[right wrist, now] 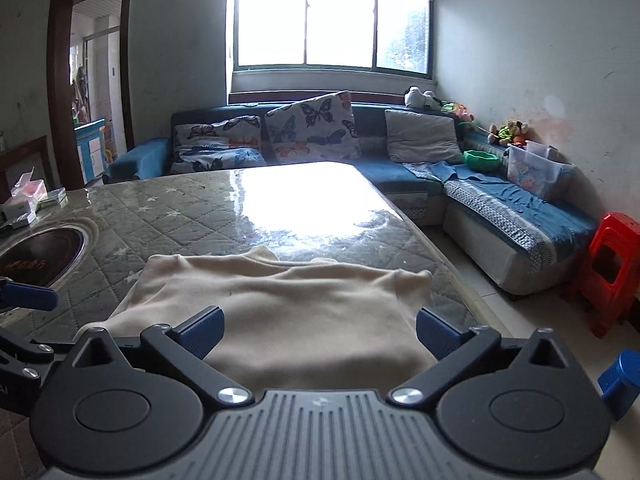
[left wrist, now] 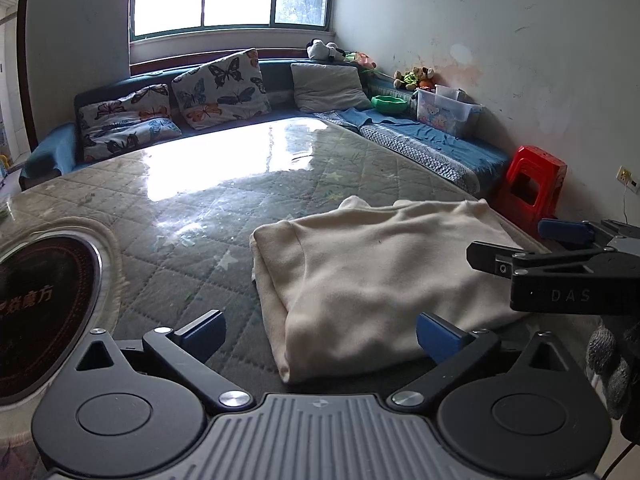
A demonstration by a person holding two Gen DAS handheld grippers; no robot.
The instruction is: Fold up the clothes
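And here we are at the table (left wrist: 192, 208), quilted cover under a glossy sheet catching the window (right wrist: 332, 20) glare, with the cream garment (left wrist: 372, 276) lying folded in the lower right half of the left wrist view. The left gripper (left wrist: 320, 334) sits low at the bottom of the frame, fingers spread wide apart, nothing between them; its right blue pad (left wrist: 438, 336) overlaps the garment's near edge, though whether it touches the cloth is hard to say, while the other pad hangs over bare table. Over at the right edge of that same view, the right gripper (left wrist: 524, 246) reaches in sideways above the garment's right side. Switch to the right wrist view: the garment (right wrist: 280, 304) fills the lower centre, its neckline pointing toward the top of the frame, and the right gripper (right wrist: 320, 334) has its fingers wide apart too, holding nothing, the cloth showing between them. The left gripper's blue pad (right wrist: 28, 296) pokes in at the left edge. Lower left in the left wrist view, a round inset cooktop (left wrist: 44, 312); beyond the table, a blue sofa (right wrist: 400, 178) with butterfly cushions (right wrist: 312, 128), and a red stool (right wrist: 612, 272) at right.
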